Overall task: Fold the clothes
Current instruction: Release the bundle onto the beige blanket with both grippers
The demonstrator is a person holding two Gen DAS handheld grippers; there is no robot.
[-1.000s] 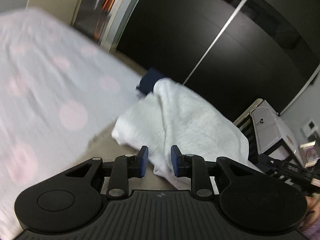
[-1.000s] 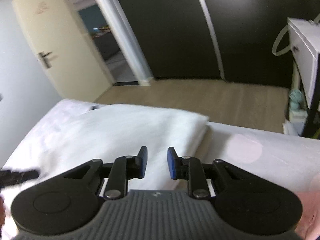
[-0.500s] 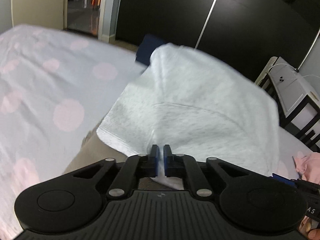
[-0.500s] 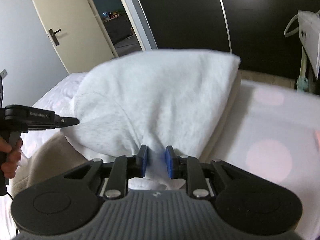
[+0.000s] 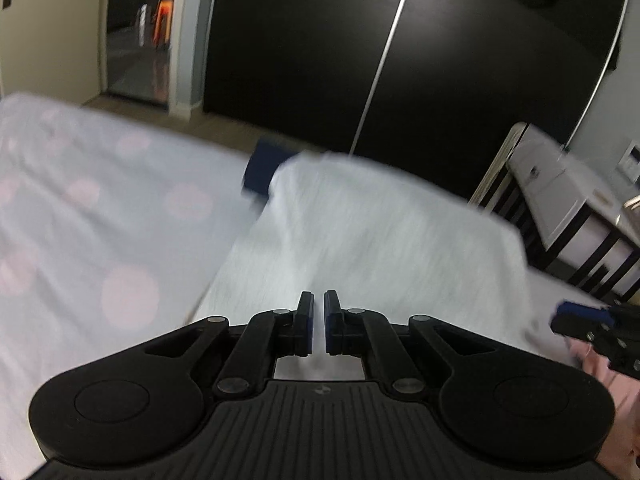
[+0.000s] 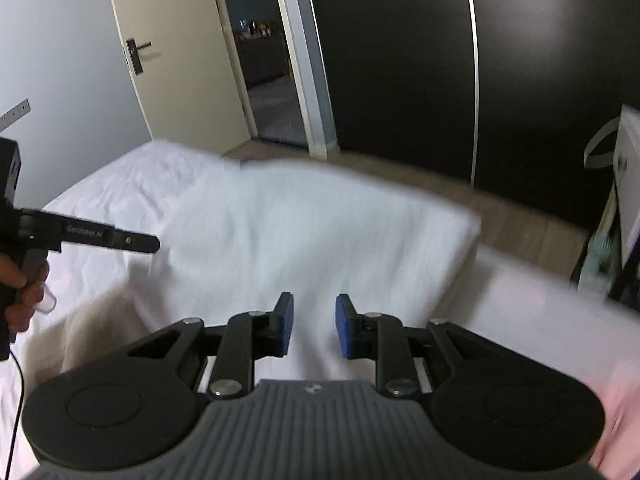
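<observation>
Keep left gripper (image 5: pixel 316 322) clamped on white towel (image 5: pixel 376 232), lower frame; right gripper (image 6: pixel 314 326) opening w/ towel between pads, so re-pinch & lift corners evenly.

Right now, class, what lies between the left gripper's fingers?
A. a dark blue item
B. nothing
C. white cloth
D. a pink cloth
C: the left gripper is shut on the edge of the white cloth, which spreads out ahead of it over the bed.
</observation>
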